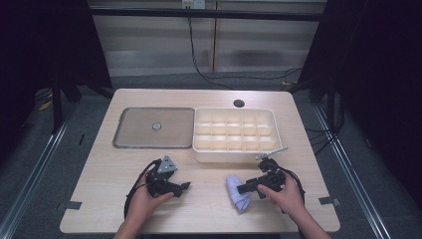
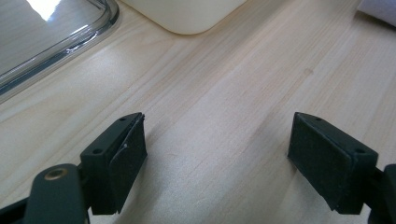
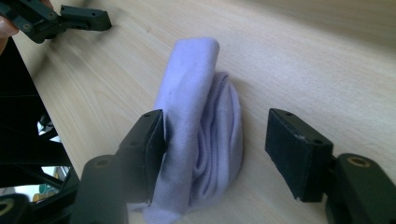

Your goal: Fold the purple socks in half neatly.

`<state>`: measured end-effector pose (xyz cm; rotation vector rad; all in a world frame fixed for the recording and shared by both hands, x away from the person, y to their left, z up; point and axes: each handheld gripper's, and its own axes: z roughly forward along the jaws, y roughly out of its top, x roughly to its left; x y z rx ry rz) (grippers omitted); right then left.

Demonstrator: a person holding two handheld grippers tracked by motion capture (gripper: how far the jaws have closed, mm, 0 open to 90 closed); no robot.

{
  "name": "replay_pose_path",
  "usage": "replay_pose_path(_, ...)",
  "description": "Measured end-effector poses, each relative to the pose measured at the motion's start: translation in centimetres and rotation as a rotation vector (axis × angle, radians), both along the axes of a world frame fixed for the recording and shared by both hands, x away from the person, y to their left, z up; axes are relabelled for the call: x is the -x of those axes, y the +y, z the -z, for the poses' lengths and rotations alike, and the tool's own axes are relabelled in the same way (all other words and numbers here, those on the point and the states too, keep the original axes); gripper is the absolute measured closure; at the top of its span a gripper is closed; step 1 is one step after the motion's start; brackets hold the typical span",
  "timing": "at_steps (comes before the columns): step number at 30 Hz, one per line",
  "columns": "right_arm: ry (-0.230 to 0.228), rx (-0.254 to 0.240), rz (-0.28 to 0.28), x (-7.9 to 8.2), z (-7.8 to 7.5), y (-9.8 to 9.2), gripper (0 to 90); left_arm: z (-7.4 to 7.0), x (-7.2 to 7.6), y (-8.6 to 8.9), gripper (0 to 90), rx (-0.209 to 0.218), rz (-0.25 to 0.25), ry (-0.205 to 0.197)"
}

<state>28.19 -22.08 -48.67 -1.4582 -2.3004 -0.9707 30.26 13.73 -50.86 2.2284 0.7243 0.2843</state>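
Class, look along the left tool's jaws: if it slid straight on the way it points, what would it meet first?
Probably the white compartment box: bare table lies ahead of the open left tool until the box's rounded corner, though depth is uncertain.

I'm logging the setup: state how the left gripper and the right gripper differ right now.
The left gripper has only bare table between its jaws; the right gripper straddles a folded lavender cloth, one pad against it, the other clear. The left jaws stand wider apart than the right. Both are black, hand-held and low over the table.
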Motion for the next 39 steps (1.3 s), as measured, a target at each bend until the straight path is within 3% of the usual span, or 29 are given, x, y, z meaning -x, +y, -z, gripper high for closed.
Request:
replay_pose_path(7,0.006,-0.008,-0.013,0.2,0.1,0.6,43.5,0.0,0.0,0.0,18.5,0.005,-0.001,0.003)
replay_pose_path(12,0.003,0.006,-0.017,0.4,0.2,0.9,56.4,0.0,0.0,0.0,18.4,0.005,-0.001,0.002)
replay_pose_path(19,0.03,-0.014,-0.008,0.2,0.1,0.6,70.9,0.0,0.0,0.0,18.4,0.005,-0.002,0.002)
replay_pose_path(30,0.048,0.019,-0.026,-0.2,-1.2,0.3,72.3,0.0,0.0,0.0,18.4,0.005,-0.002,0.002)
replay_pose_path(39,0.035,0.04,-0.037,-0.7,-2.5,-0.3,72.3,0.0,0.0,0.0,18.3,0.005,-0.003,0.003)
